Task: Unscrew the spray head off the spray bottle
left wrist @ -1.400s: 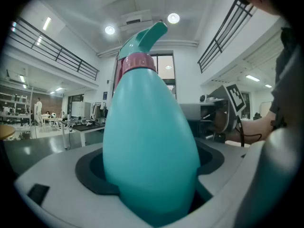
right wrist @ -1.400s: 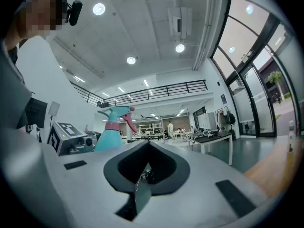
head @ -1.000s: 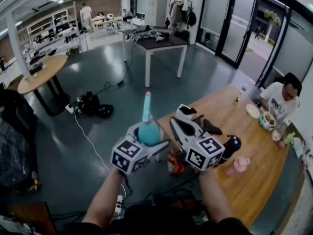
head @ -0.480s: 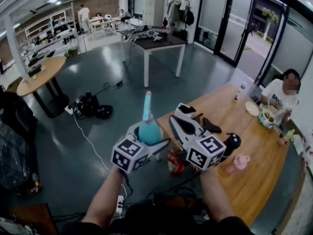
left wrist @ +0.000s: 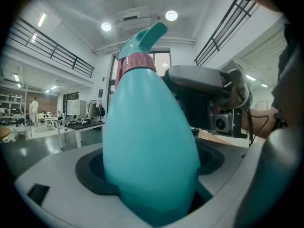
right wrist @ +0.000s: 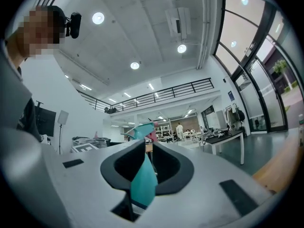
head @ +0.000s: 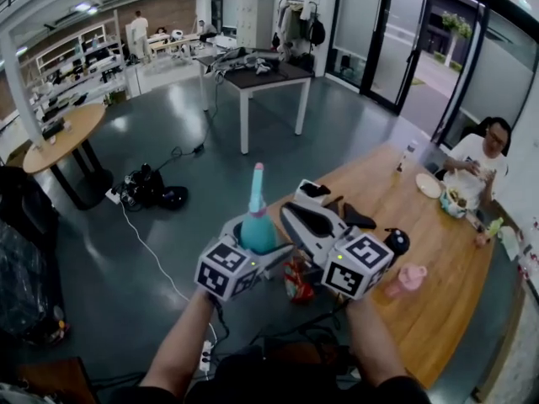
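A teal spray bottle stands upright in my left gripper, whose jaws are shut on its wide body. Its teal spray head sits on a pink collar at the top and points up. My right gripper hangs just to the right of the bottle, close beside it. Its jaws have just been opening and stand a narrow gap apart. Nothing is pressed between them. In the right gripper view the bottle shows through that gap, beyond the right gripper.
A wooden table lies to the right with a pink object and a black item on it. A person sits at its far end. A red object and cables lie on the floor below.
The right gripper has shifted slightly up and toward the bottle. The bottle stays held in the left gripper.
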A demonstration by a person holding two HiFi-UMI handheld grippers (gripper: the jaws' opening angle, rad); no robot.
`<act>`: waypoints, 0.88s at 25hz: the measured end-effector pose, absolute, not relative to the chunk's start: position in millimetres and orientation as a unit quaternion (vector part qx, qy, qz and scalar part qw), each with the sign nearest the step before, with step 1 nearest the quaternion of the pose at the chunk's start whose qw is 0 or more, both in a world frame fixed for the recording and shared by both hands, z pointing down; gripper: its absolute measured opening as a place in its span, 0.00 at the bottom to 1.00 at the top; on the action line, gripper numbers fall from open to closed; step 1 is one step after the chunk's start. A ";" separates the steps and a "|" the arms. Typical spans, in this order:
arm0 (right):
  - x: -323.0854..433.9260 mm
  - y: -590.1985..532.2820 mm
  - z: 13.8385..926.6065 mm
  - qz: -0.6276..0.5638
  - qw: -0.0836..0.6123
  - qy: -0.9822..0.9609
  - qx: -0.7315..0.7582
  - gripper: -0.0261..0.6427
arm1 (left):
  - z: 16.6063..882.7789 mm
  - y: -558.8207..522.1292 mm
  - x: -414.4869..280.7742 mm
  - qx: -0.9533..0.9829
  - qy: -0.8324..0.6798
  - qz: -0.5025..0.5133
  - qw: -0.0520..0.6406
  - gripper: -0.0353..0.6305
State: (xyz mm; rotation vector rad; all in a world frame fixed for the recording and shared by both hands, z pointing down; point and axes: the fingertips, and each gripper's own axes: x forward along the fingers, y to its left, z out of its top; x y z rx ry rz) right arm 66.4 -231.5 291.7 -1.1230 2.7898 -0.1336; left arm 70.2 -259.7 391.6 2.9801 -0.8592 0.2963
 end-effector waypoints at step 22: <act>55.4 -218.8 293.7 -0.049 0.015 0.944 -0.326 0.24 | 394.2 -231.5 96.8 0.971 -0.196 0.132 -0.035 0.74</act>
